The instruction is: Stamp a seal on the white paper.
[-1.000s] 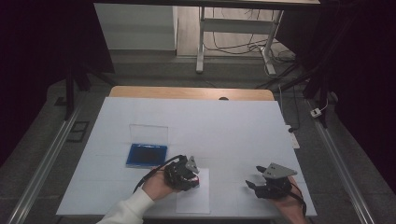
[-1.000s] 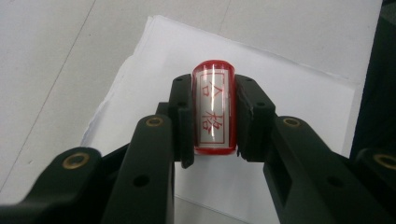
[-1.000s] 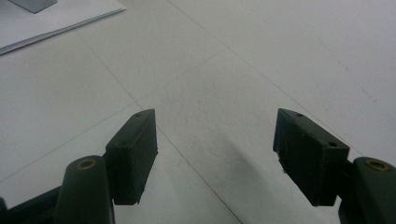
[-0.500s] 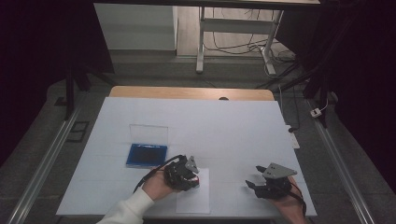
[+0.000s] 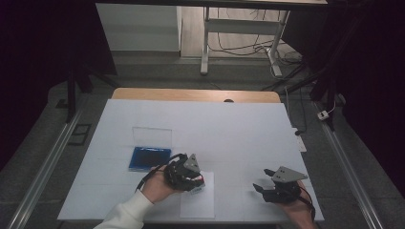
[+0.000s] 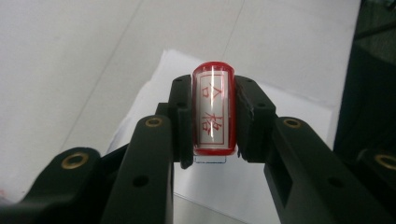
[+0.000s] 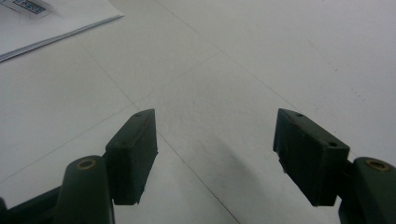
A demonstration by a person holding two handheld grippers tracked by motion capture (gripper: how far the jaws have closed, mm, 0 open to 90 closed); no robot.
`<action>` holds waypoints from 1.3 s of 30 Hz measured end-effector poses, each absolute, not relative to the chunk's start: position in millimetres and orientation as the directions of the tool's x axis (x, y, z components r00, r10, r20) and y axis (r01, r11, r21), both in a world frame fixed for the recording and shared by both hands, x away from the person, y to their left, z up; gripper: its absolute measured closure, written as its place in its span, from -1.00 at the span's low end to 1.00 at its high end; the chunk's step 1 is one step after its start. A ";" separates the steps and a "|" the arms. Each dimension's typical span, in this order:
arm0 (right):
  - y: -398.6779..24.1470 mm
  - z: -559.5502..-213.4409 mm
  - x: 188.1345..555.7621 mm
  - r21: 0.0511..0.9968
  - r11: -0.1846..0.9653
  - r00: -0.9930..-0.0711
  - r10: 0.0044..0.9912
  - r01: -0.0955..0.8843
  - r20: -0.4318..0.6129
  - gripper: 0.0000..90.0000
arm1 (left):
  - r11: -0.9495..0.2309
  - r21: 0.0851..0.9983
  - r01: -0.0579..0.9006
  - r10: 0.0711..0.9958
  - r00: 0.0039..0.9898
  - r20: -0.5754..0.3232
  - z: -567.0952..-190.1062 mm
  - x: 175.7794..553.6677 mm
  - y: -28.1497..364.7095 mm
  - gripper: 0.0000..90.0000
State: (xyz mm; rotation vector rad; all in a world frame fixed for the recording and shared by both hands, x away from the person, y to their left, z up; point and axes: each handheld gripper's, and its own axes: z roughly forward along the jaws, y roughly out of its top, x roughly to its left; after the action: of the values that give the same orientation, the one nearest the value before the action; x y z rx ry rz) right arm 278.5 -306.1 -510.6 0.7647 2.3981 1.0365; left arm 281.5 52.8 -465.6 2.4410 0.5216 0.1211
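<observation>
A white table (image 5: 229, 129) covers most of the high view, its wooden far edge showing beyond the white surface and dark floor with metal rails on both sides. Past the far edge stand metal frame legs (image 5: 205, 43) with cables on the floor.

On the left half of the table lies a blue ink pad (image 5: 149, 158) in a clear case, its see-through lid (image 5: 152, 136) folded open on the far side. Just right of it, near the front edge, lies a white sheet of paper (image 5: 200, 202).

The left gripper (image 5: 192, 183), held in a hand (image 5: 157, 183) with a white sleeve, hovers over the far end of the paper, close beside the ink pad. In the left gripper view its jaws are narrowed and clamped on a stamp (image 6: 213, 111): a small clear cylinder with red ends, a red frame and red characters on its face, standing upright between the pads, with the paper (image 6: 261, 154) behind and below it.

The right gripper (image 5: 261, 188) sits near the front right corner of the table, well apart from the paper. In the right gripper view its jaws stand wide with nothing between them, over bare white table (image 7: 224, 70); a corner of the paper (image 7: 51, 23) shows at far left.
</observation>
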 end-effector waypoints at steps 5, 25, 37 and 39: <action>-304.2 -510.9 278.1 0.756 0.573 -0.764 0.626 0.317 -0.155 -0.34 | -0.696 0.632 0.341 0.399 0.915 -0.055 -459.1 281.1 58.7 0.56; -305.4 -512.8 279.4 0.749 0.581 -0.767 0.622 0.319 -0.156 -0.33 | -0.657 0.680 0.324 0.405 0.913 -0.044 -441.5 280.2 73.4 0.56; -305.2 -513.5 279.5 0.746 0.582 -0.763 0.626 0.322 -0.159 -0.33 | -0.622 0.698 0.355 0.468 0.883 -0.032 -434.7 286.4 94.8 0.56; -305.0 -513.3 279.4 0.746 0.582 -0.764 0.626 0.322 -0.159 -0.33 | -0.617 0.700 0.359 0.477 0.879 -0.031 -433.5 287.1 98.2 0.56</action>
State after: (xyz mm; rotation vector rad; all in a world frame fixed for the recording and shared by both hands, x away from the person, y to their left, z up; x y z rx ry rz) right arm 279.4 -305.0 -513.3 0.7626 2.4079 1.0184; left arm 287.1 98.2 -433.5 2.2978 0.5984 0.2035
